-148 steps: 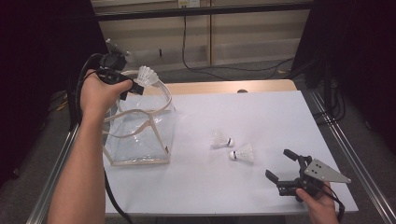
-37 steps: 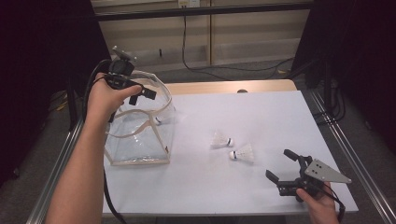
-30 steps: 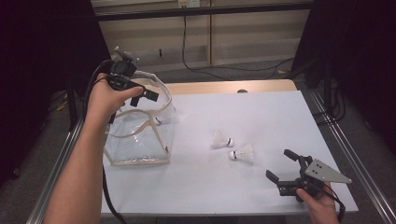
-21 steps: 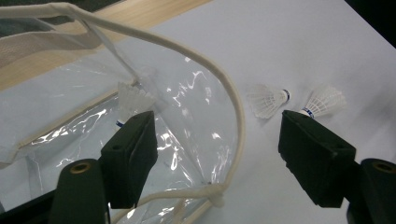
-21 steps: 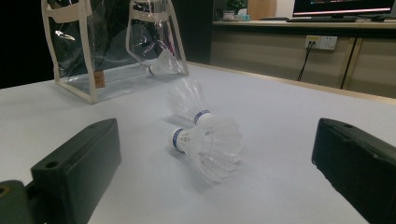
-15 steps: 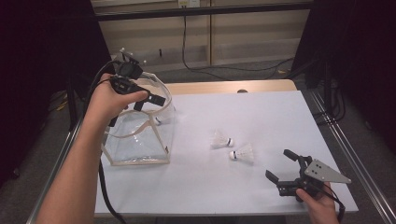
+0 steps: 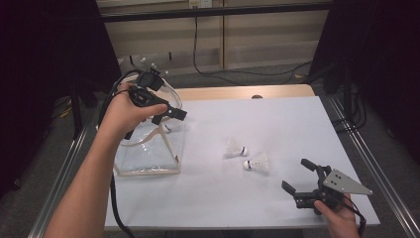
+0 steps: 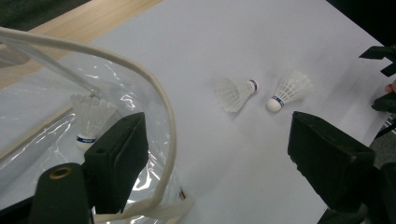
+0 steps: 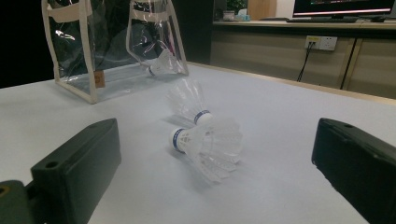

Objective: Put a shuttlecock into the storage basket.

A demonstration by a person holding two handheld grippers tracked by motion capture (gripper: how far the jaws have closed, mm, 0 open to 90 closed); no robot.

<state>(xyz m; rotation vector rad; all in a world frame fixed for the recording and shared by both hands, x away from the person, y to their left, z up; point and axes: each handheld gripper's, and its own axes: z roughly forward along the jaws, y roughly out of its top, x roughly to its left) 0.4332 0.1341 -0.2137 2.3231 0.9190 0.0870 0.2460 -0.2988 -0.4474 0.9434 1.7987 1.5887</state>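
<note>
High view has our left gripper (image 7: 171, 114) above the clear bag (image 7: 148, 153), jaws just opened and empty, one shuttlecock (image 8: 89, 121) inside. Our right gripper (image 7: 302, 183) waits open near two shuttlecocks (image 7: 247, 156) on the white table (image 7: 297, 119). We should approach the nearer cork squarely and pinch gently, sparing the feathers.

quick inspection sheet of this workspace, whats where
surface: white table top, wooden strip at its far edge
job's things: clear bag at left with one shuttlecock inside; two shuttlecocks lying on the table
clutter: nothing seen
grippers: left hand-held gripper above the bag, jaws have just been opening, nothing between them; right hand-held gripper open, near edge
cables: one trails from the left hand-held gripper
surroundings: dark curtains, wall socket
</note>
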